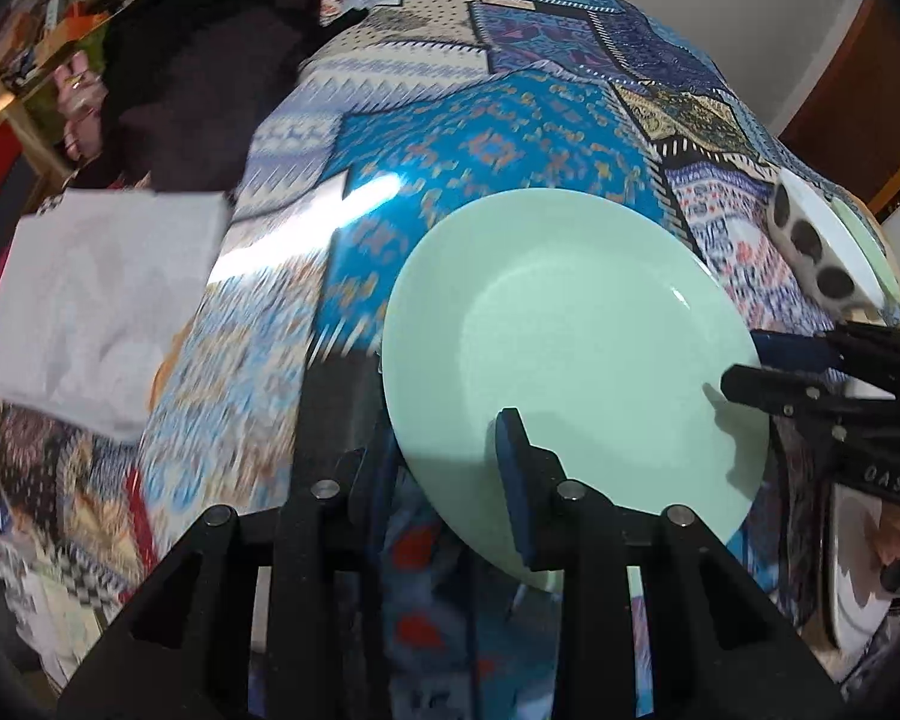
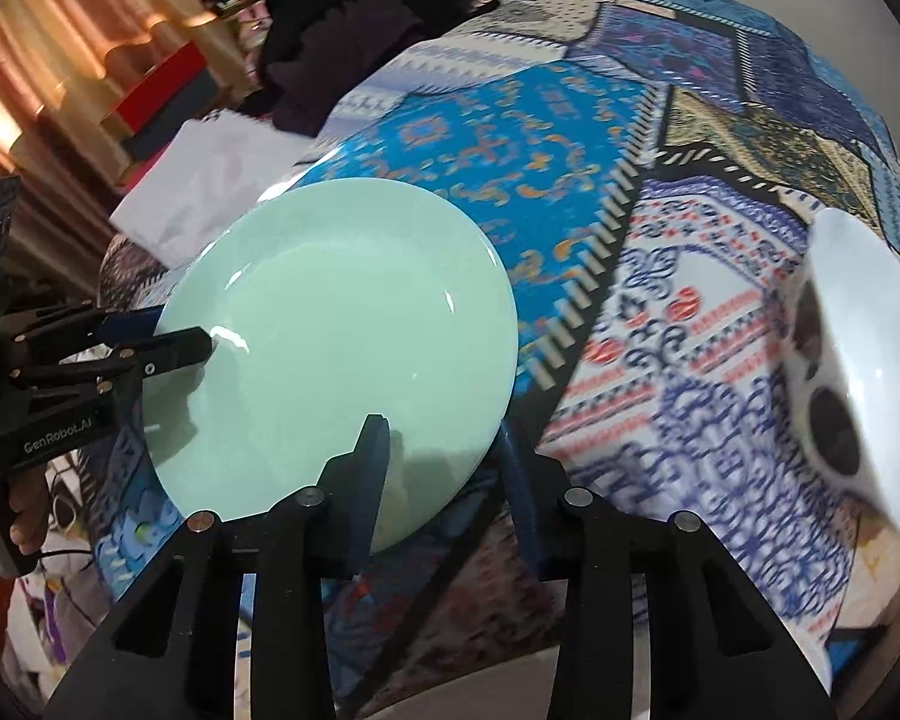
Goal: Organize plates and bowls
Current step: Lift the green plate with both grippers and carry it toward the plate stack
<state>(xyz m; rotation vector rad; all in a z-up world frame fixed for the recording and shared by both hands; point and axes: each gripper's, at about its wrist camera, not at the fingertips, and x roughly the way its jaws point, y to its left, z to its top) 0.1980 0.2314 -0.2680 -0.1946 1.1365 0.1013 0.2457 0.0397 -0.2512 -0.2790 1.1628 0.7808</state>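
Patchwork-print blue tablecloth covered the whole table, with a crumpled white paper sheet and a heap of dark clothes at the far end. Round mint-green ceramic plate sat tilted over it, the left gripper and right gripper each pinching its rim from opposite sides. White bowl with dark oval spots stood off to the right, apart from the plate.

Both wrist views close above the patterned table, angled steeply down, sharing the green plate
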